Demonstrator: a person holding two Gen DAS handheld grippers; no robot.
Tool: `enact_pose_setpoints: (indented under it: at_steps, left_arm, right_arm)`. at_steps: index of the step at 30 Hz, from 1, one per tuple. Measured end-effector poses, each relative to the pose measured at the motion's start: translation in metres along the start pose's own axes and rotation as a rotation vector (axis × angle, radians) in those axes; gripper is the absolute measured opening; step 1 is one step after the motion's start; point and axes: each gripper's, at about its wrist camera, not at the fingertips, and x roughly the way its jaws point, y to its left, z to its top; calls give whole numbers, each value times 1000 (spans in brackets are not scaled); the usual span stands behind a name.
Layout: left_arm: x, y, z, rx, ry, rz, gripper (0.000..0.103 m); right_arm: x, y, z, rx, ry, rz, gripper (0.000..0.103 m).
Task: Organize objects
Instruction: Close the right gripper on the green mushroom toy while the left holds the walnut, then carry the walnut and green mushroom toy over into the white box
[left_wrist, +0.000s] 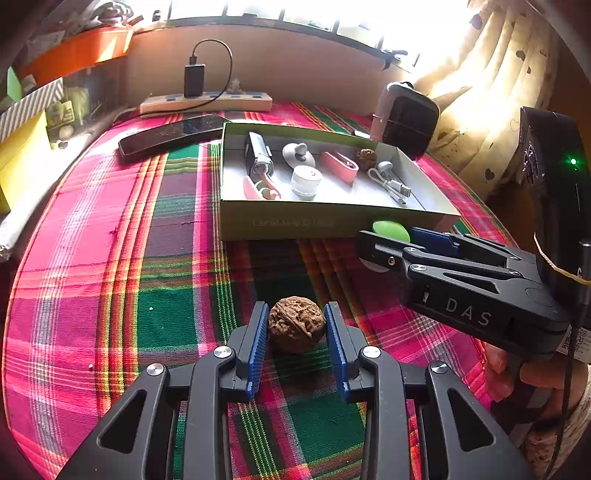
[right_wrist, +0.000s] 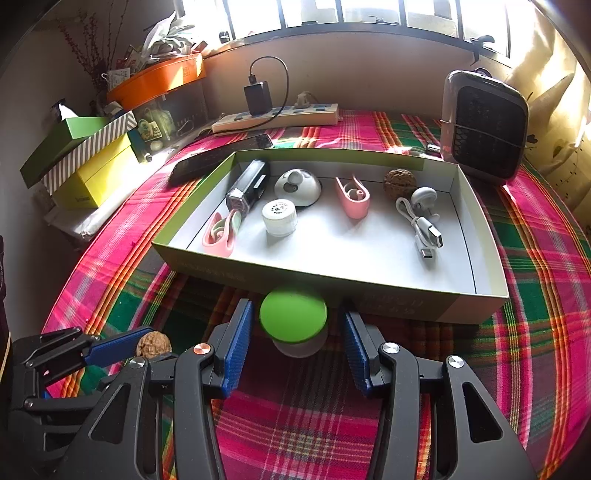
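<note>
I hold two grippers over the plaid cloth (left_wrist: 110, 258). My left gripper (left_wrist: 296, 325) has one walnut (left_wrist: 296, 324) between its blue pads; the pads stand right at its sides, but I cannot tell whether they press on it, and the nut rests on the cloth. My right gripper (right_wrist: 297, 332) has its jaws apart around one small jar with a green lid (right_wrist: 293, 320), with a gap on each side, so nothing is gripped; the jar stands on the cloth just in front of the near wall of the box (right_wrist: 388, 291). Inside that one shallow box I count seven things: a second walnut (right_wrist: 400, 183) near the far wall, two pink clips (right_wrist: 354, 197), one at the left front and one in the middle, one dark flat case (right_wrist: 249, 188), one grey dome-shaped piece (right_wrist: 297, 186), one white screw cap (right_wrist: 279, 217), and one white cable (right_wrist: 421, 218) coiled at the right. Behind the box lie one black phone (left_wrist: 171, 134), one power strip (right_wrist: 277, 116) with a black charger plugged in, and one small dark heater (right_wrist: 485, 127) at the right.
</note>
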Motion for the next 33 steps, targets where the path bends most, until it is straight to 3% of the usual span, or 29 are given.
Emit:
enact_pose_setpoints:
  at_steps: [4, 11, 33]
  left_arm:
    - [0, 0, 0, 0, 0, 0, 29]
    - [0, 0, 0, 0, 0, 0, 29]
    - [0, -1, 0, -1, -1, 0, 29]
  right_arm:
    - [-2, 1, 0, -2, -8, 2, 48]
    - [-2, 1, 0, 0, -14, 4, 35]
    - [-3, 1, -1, -3, -16, 5, 35]
